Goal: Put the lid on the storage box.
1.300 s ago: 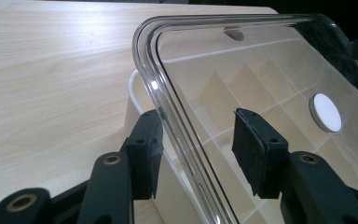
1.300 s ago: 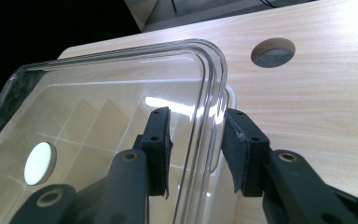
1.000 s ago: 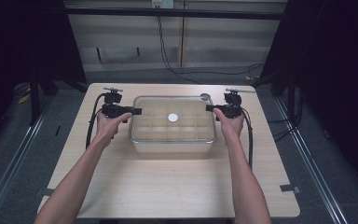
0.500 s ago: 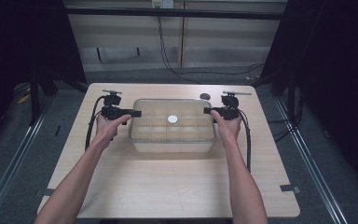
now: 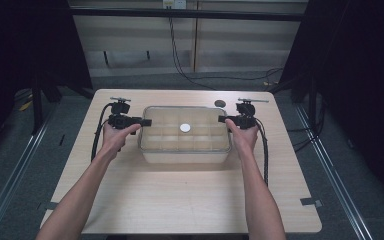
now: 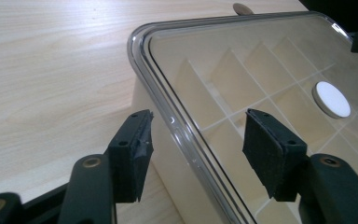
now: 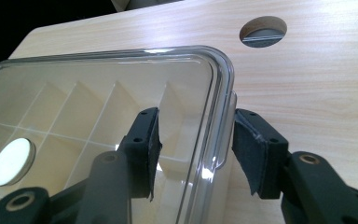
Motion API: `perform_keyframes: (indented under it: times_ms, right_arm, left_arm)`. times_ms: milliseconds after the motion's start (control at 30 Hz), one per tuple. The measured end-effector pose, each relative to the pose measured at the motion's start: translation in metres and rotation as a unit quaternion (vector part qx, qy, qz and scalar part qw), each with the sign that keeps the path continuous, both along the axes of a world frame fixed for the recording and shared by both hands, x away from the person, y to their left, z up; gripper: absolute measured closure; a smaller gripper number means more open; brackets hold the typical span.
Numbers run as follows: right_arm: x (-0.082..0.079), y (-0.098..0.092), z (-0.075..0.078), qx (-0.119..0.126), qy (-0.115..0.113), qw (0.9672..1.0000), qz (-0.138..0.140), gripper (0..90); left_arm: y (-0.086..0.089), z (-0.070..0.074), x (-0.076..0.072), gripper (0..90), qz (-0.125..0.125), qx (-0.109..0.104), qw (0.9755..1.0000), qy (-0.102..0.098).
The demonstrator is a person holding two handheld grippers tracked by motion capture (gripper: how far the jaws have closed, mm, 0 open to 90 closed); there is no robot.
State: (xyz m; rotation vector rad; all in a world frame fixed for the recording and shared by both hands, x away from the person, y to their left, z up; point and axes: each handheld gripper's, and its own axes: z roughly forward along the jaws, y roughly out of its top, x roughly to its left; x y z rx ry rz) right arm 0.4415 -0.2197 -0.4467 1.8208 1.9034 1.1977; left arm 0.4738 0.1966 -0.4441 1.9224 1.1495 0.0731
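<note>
A pale wood-grain counter (image 5: 180, 195) stands in a dark room, with a grey floor around it, metal rails running along both sides and black cables hanging down the light wall panels behind. Near the counter's far edge there is a round cable hole (image 5: 220, 103). A clear plastic organiser box (image 5: 185, 145) sits on the far half, roughly centred, its transparent lid (image 6: 242, 56) on and a white round disc (image 5: 185, 128) in the middle of it; compartment dividers show through. The left hand-held gripper (image 5: 141, 122) straddles the box's left rim with its jaws spread and just opening, the pads clear of the plastic. The right hand-held gripper (image 5: 225, 119) likewise straddles the right rim, jaws spread and just opening, not pinching it.
</note>
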Motion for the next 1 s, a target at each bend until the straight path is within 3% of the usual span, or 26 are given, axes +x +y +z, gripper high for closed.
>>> perform_keyframes:
  times_ms: [33,200,233,333,400,433,533,633,800,1000]
  right_arm:
    - [0.0,0.0,0.0,0.004,0.0,1.0,0.0,52.0]
    - [-0.001,-0.001,-0.001,0.007,-0.002,1.0,-0.001,52.1]
    - [-0.002,-0.001,-0.001,0.008,-0.001,1.0,-0.001,52.1]
    - [-0.002,-0.001,-0.001,0.007,0.001,1.0,0.0,52.1]
    - [-0.004,-0.002,0.0,0.007,-0.003,1.0,0.002,51.0]
    - [-0.006,-0.003,0.002,0.016,-0.007,0.9998,0.005,48.6]
    - [-0.009,-0.007,0.006,0.015,-0.015,0.9997,0.007,46.7]
    - [-0.014,-0.013,0.015,0.021,-0.029,0.9993,0.012,42.3]
    - [-0.025,-0.02,0.026,0.021,-0.048,0.9984,0.022,41.0]
    - [-0.042,-0.02,0.035,0.02,-0.063,0.997,0.039,38.1]
  left_arm:
    - [0.002,0.0,-0.002,50.9,0.003,-0.007,0.9999,-0.009]
    - [0.007,0.001,0.0,63.0,0.007,-0.019,0.9998,-0.004]
    - [0.007,0.002,0.001,63.0,0.001,-0.01,0.9999,-0.008]
    - [0.006,0.003,0.001,62.8,0.003,-0.008,0.9999,-0.008]
    - [0.005,0.003,0.0,62.2,0.004,-0.001,0.9999,-0.011]
    - [0.004,0.003,-0.001,56.2,0.003,0.001,1.0,-0.005]
    - [0.001,0.004,-0.005,52.5,-0.002,0.007,0.9999,-0.009]
    - [0.004,0.006,-0.009,48.4,0.0,-0.004,1.0,-0.009]
    - [0.007,0.015,-0.02,44.9,-0.009,0.0,0.9995,-0.029]
    - [0.013,0.027,-0.034,42.4,-0.021,0.005,0.999,-0.039]
